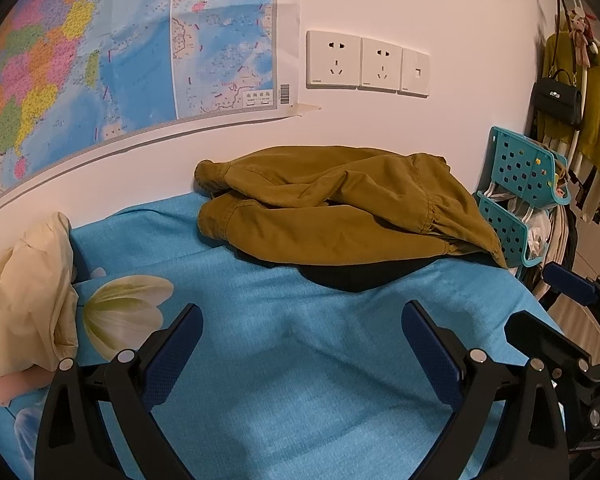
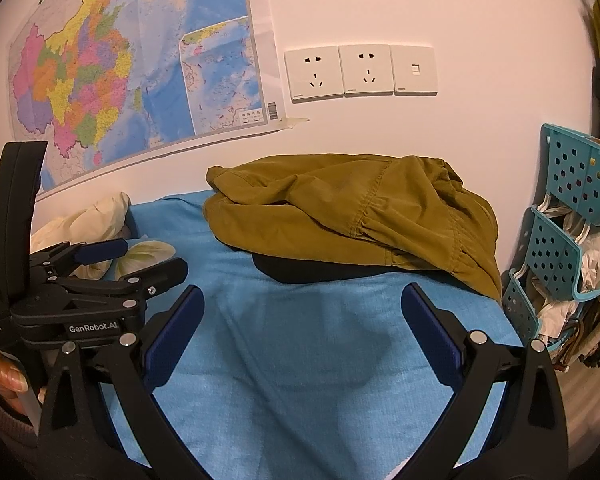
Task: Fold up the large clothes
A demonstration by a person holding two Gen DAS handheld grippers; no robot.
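Note:
An olive-brown garment (image 1: 340, 208) lies crumpled in a heap at the far side of the blue bedsheet (image 1: 284, 360), against the wall, with a dark garment (image 1: 352, 276) showing under its near edge. The same heap (image 2: 352, 208) appears in the right wrist view. My left gripper (image 1: 302, 344) is open over bare sheet, well short of the heap. My right gripper (image 2: 302, 324) is also open and empty, at a similar distance. The left gripper's fingers (image 2: 100, 252) show at the left of the right wrist view, and the right gripper's fingers (image 1: 568, 280) at the right of the left wrist view.
A cream pillow (image 1: 24, 300) lies on the left of the bed. A teal perforated rack (image 2: 560, 216) with bags stands off the bed's right edge. Clothes and a black handbag (image 1: 556, 100) hang on the right. A map (image 2: 120, 72) and sockets (image 2: 360, 72) are on the wall.

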